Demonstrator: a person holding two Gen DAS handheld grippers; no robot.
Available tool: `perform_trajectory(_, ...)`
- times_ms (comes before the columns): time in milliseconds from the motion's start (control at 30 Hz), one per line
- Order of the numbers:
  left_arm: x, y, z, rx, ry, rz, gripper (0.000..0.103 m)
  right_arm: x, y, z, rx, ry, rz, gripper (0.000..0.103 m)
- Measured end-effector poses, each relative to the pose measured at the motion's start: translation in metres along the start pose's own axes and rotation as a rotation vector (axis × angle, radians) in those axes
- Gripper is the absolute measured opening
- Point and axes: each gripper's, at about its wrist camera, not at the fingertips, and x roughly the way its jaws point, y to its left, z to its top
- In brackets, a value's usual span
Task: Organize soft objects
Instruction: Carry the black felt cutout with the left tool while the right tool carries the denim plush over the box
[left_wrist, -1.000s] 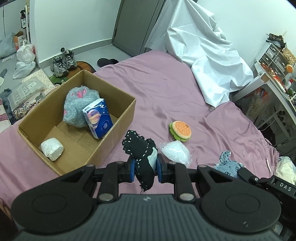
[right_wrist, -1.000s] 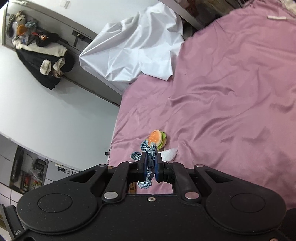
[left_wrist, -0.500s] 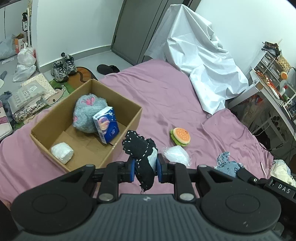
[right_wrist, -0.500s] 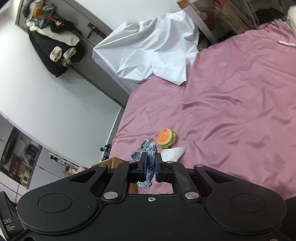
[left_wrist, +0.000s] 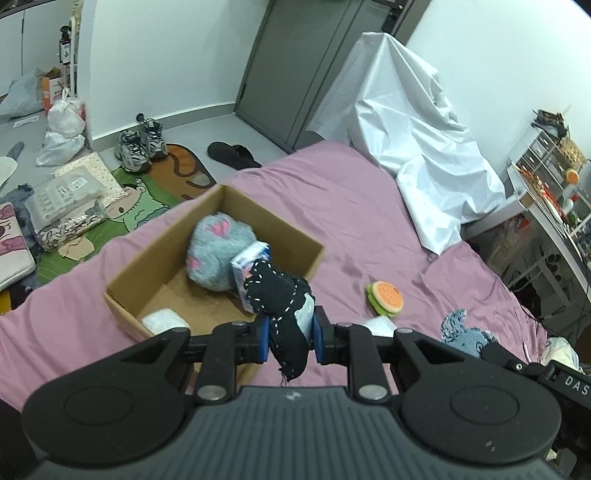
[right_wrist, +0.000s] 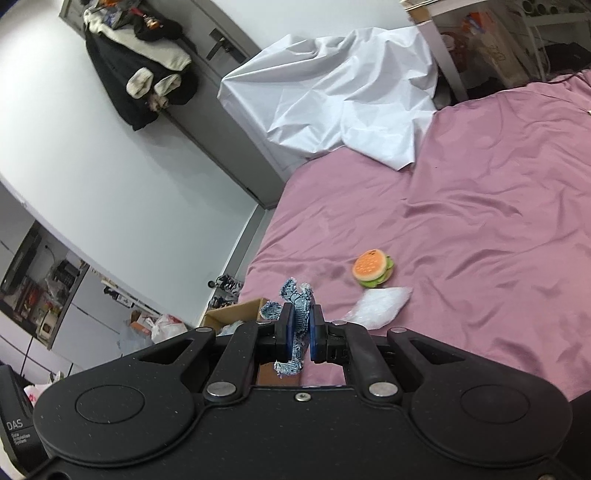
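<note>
The left tongs (left_wrist: 288, 334) are clamped on a black stitched fabric toy (left_wrist: 282, 299), held in the air just at the near right corner of the cardboard box (left_wrist: 155, 254). The right tongs (right_wrist: 299, 332) pinch a frayed denim fabric piece (right_wrist: 297, 308), also off the bed, with the box's corner showing at about 9 o'clock from them.

By the look of it the sorting is roughly half done. Inside the box already lie a grey fluffy plush with pink marks (left_wrist: 218, 254), a blue tissue pack (left_wrist: 251, 260) leaning against it, and a white wrapped bundle (left_wrist: 162, 319) at the near end. Two items are in hand and seemingly bound for the box. On the purple bed sheet (left_wrist: 351, 221) a burger plush (right_wrist: 373, 267) and a clear plastic pouch (right_wrist: 380, 304) lie just beside each other, at about 1 o'clock from the right tongs, and remain to be collected.
</note>
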Motion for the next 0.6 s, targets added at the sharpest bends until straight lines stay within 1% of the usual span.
perform_trajectory(300,0.006,0.027,0.011,-0.031,0.000,-0.005,0.021,0.015,0.029,-0.010,-0.044,0.020,-0.006,0.008)
perform_trajectory(600,0.023,0.052,0.019,-0.075,0.017,-0.017,0.021,0.030,0.054,-0.018,-0.082,0.035,-0.024,0.008)
